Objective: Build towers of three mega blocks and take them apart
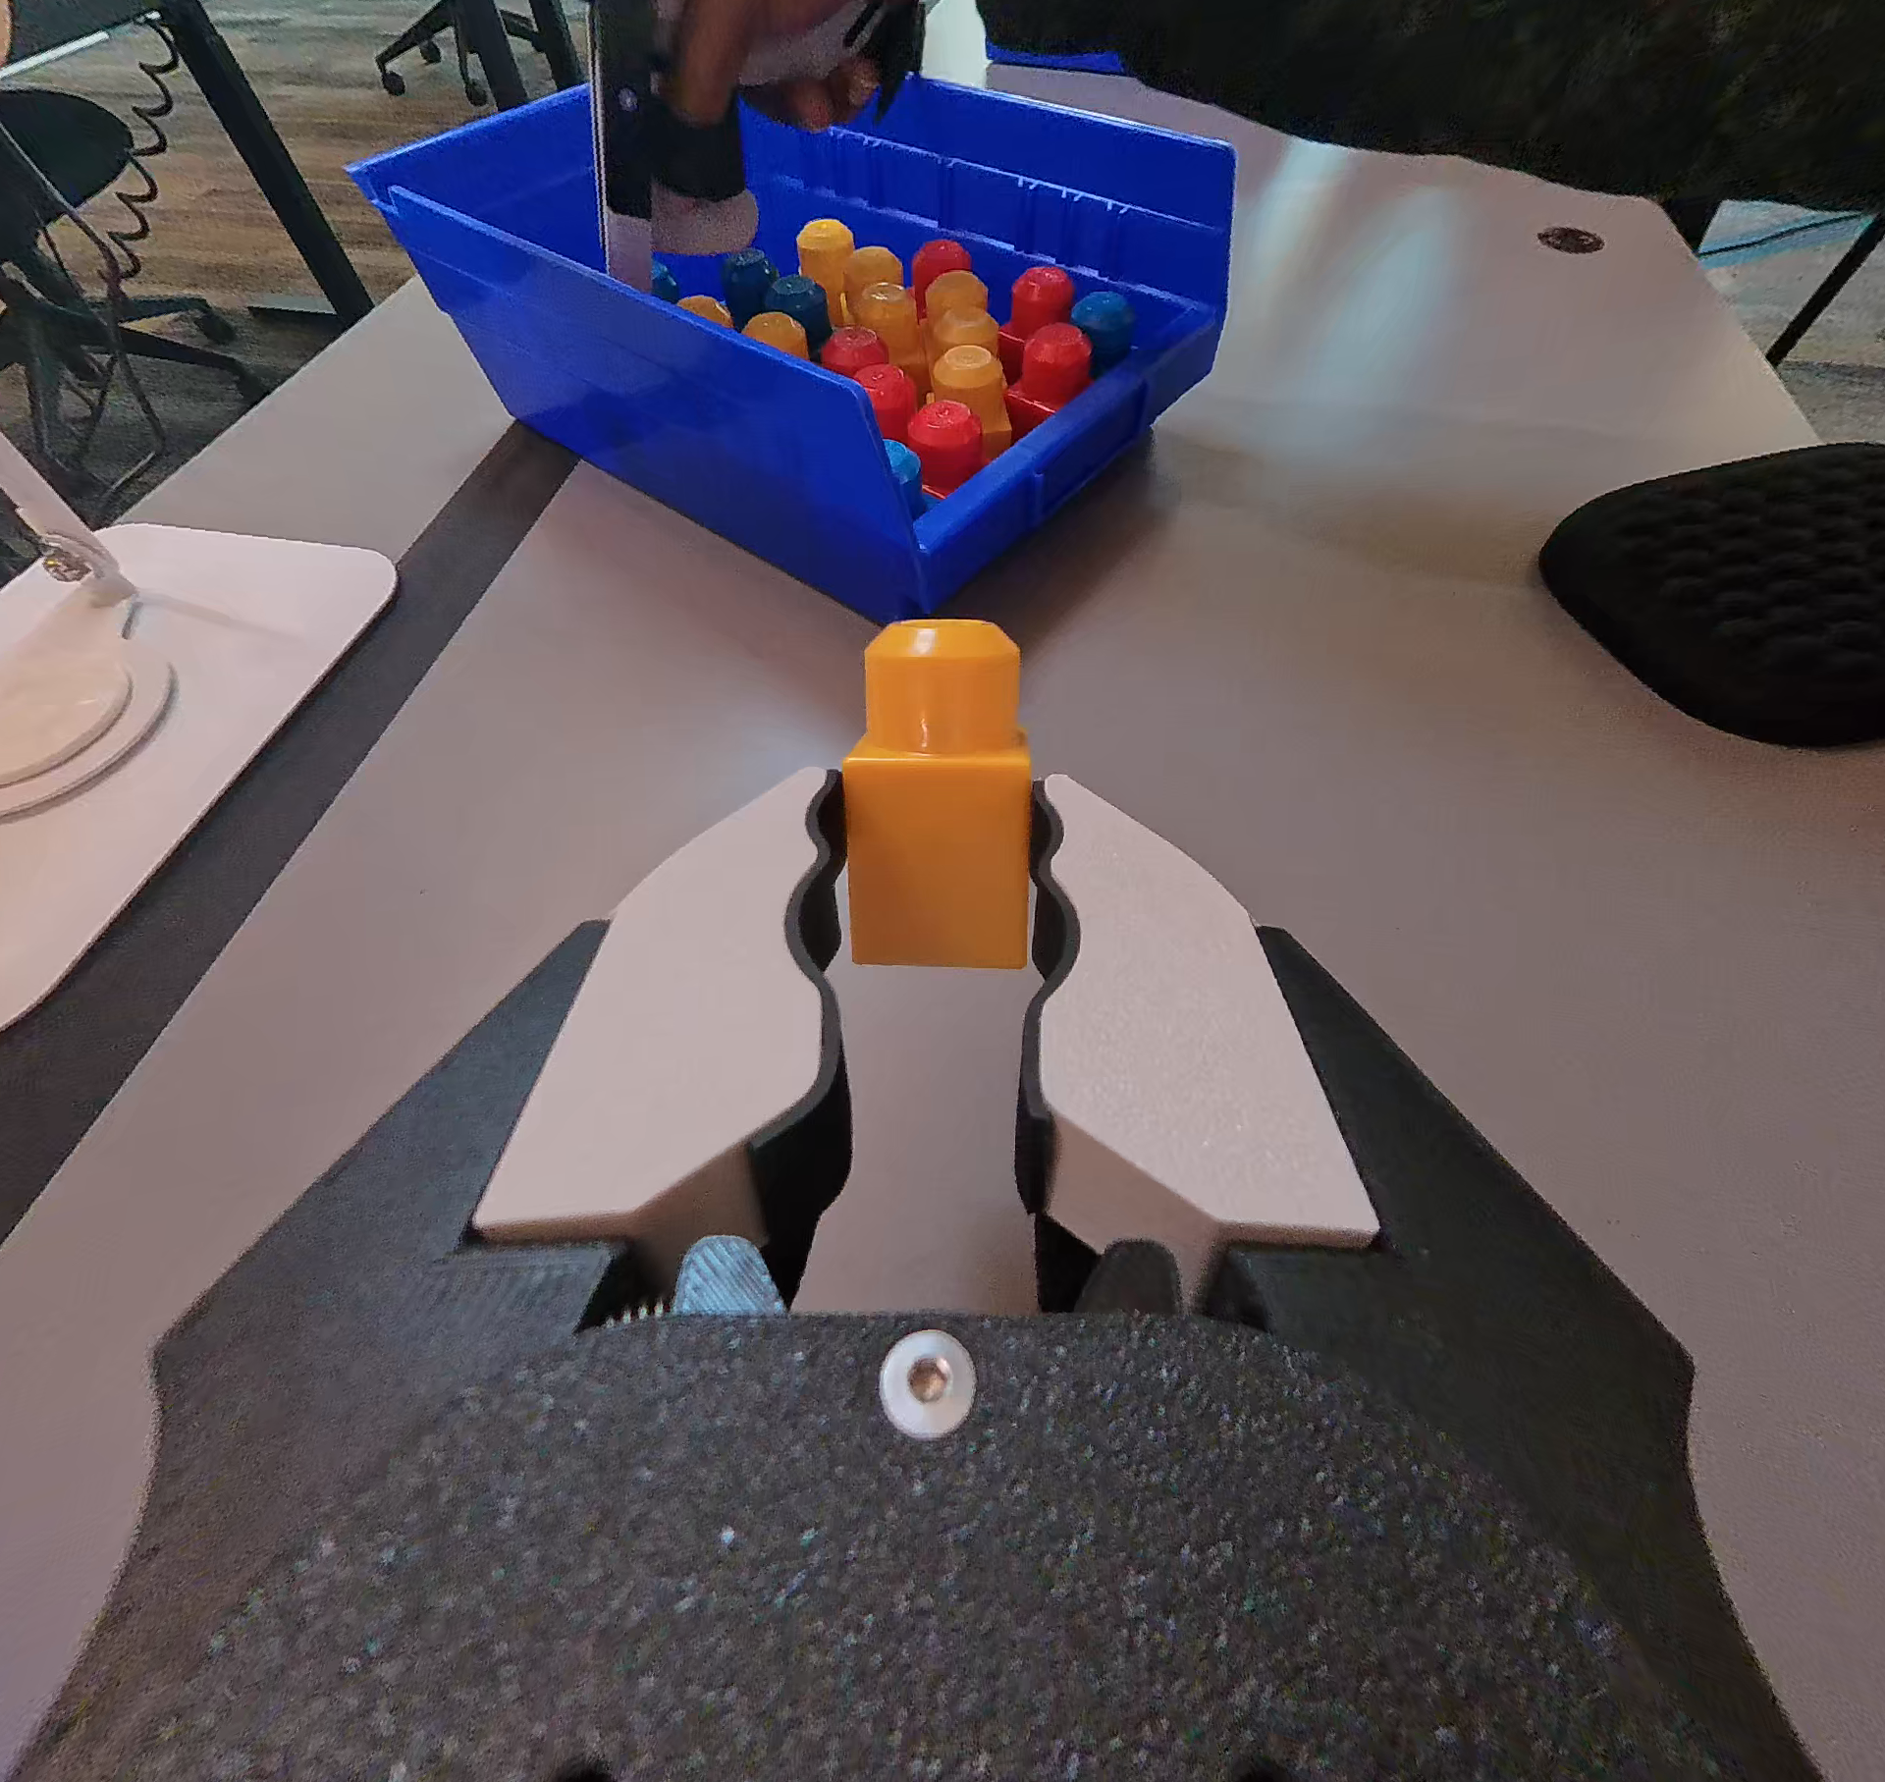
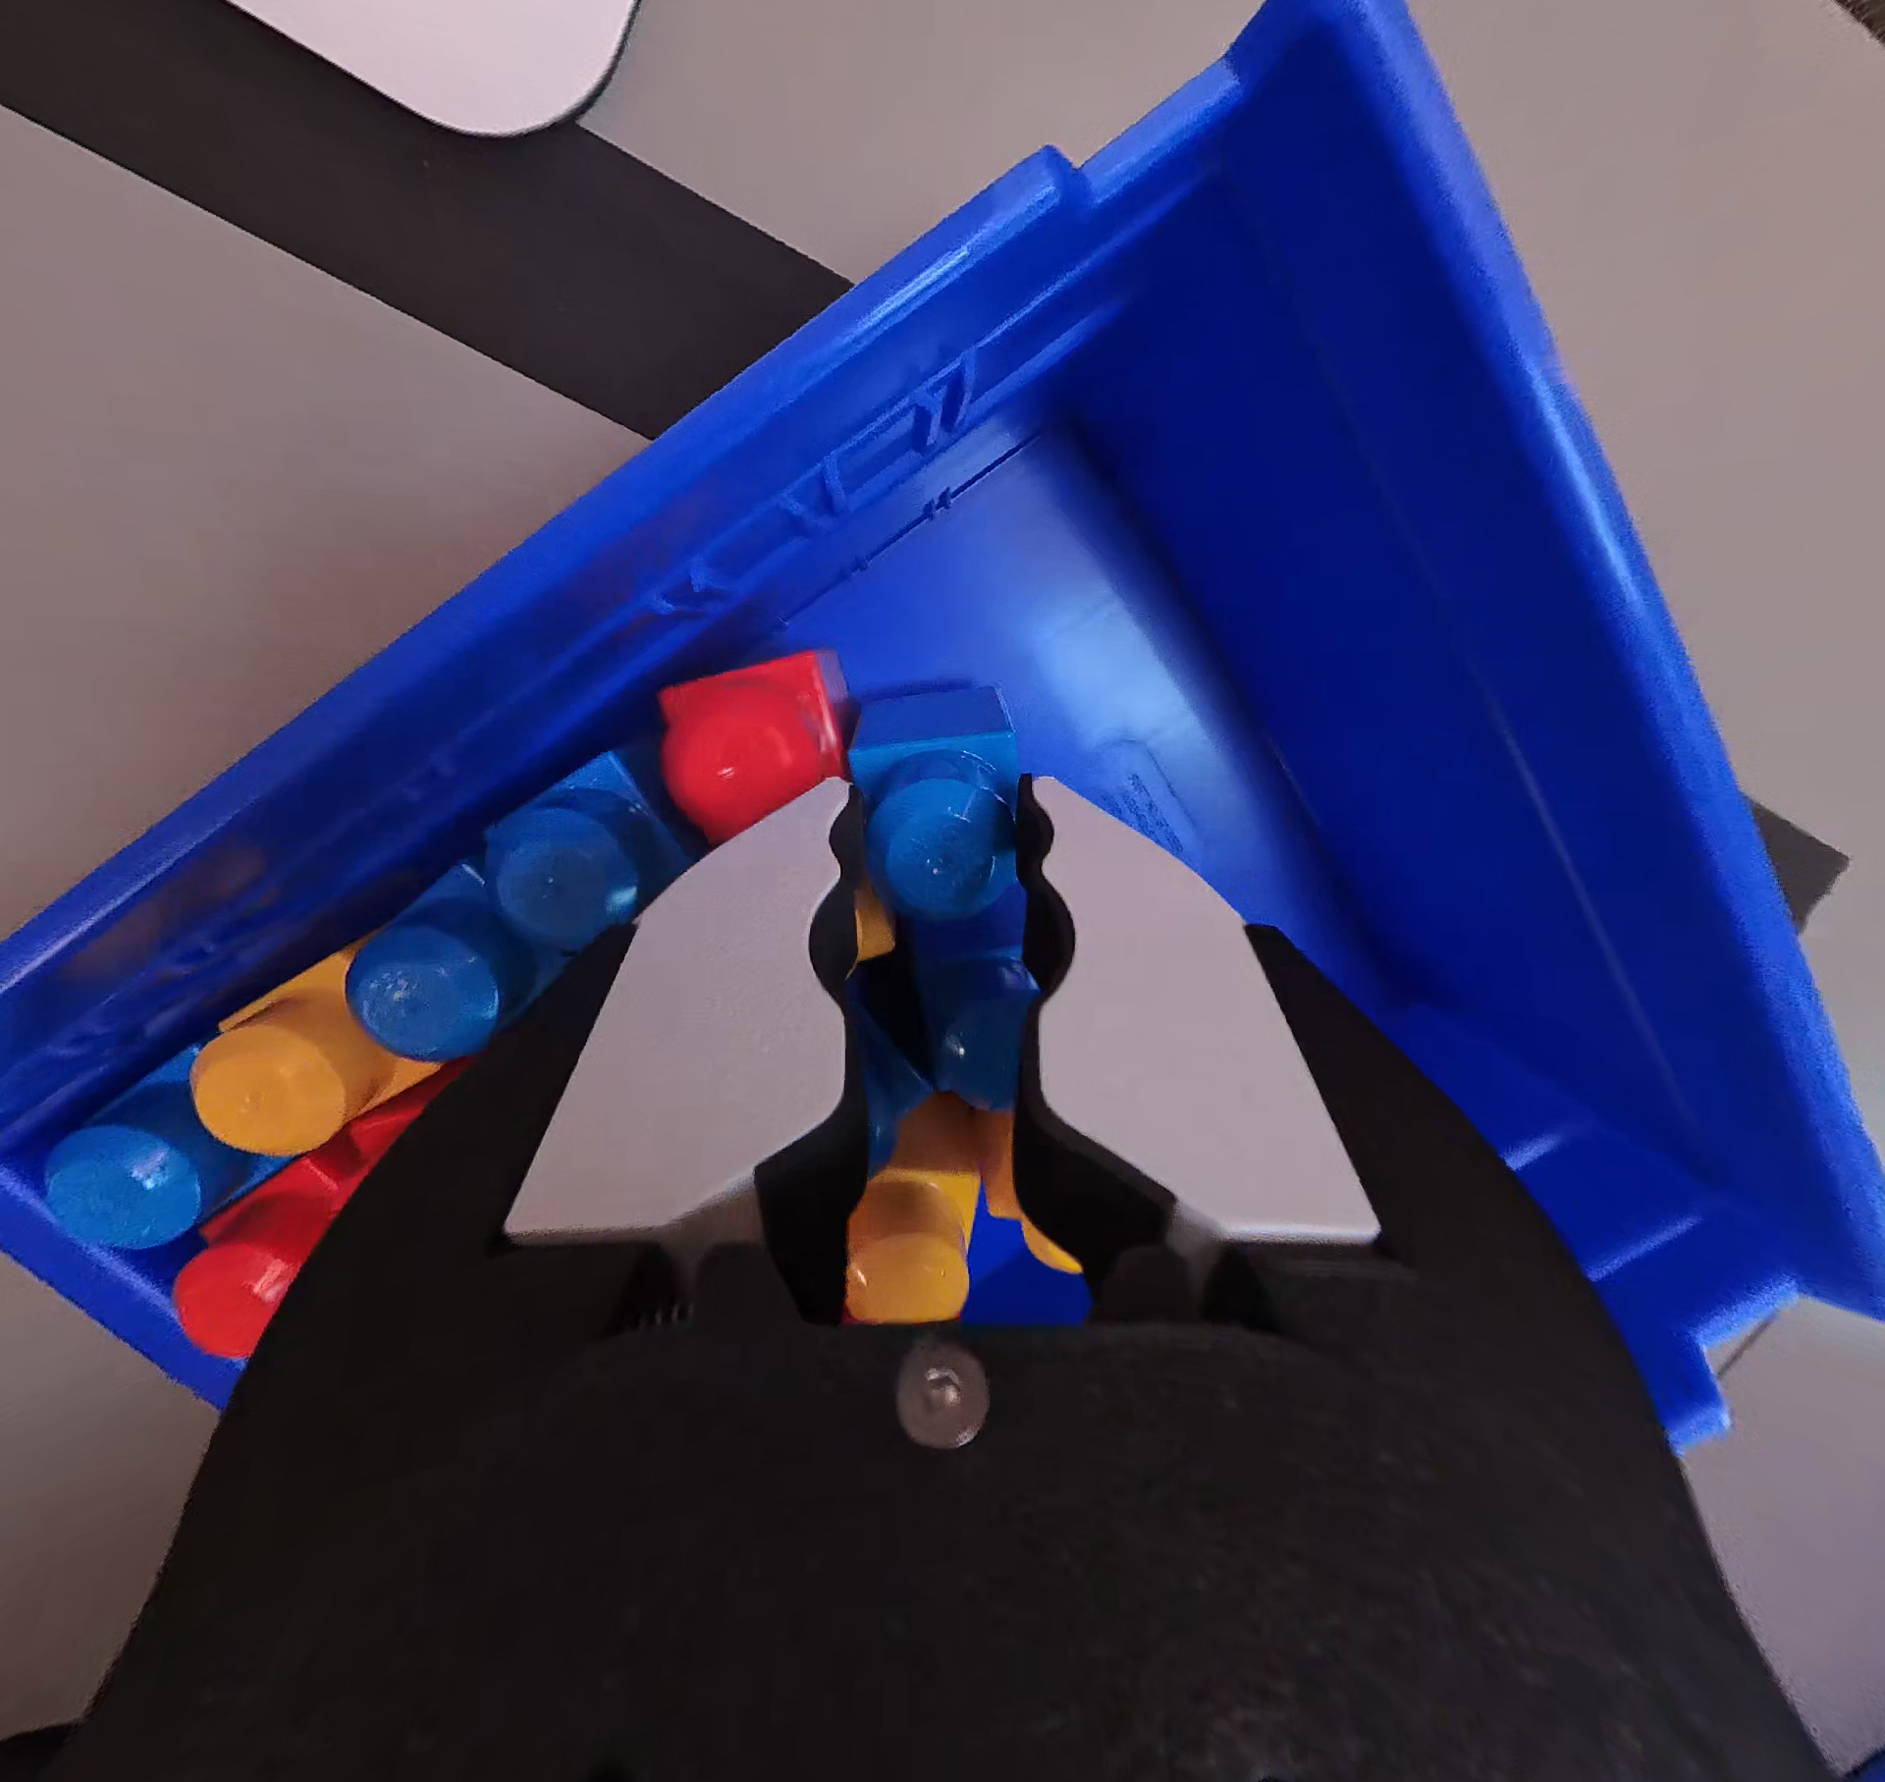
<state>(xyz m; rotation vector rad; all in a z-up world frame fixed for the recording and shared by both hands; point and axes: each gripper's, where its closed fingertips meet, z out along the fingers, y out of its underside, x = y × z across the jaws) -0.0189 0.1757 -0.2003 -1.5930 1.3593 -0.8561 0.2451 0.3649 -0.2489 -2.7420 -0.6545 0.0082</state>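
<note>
My left gripper [image 1: 936, 861] is shut on an orange block [image 1: 936, 846] and holds it upright, stud up, just in front of the blue bin [image 1: 632, 376] on the grey table. The bin holds several red, orange and blue blocks [image 1: 949, 346]. My right gripper [image 2: 936, 800] points down into the bin [image 2: 1428, 611], and its fingertips close on the stud of a blue block [image 2: 938, 846] beside a red block [image 2: 750, 744]. In the left wrist view, a hand holds the right gripper [image 1: 653, 254] at the bin's far left end.
A row of blue, orange and red blocks [image 2: 428, 988] lies along one bin wall. A black wrist rest [image 1: 1734, 591] lies at the right of the table. A white monitor base [image 1: 153, 693] sits at the left, beyond a dark gap [image 1: 337, 795] between tables. One gripper's finger ends stand about 35 cm off the other's. The white monitor base [image 1: 153, 693] lies around 25 cm away from my right fingertips.
</note>
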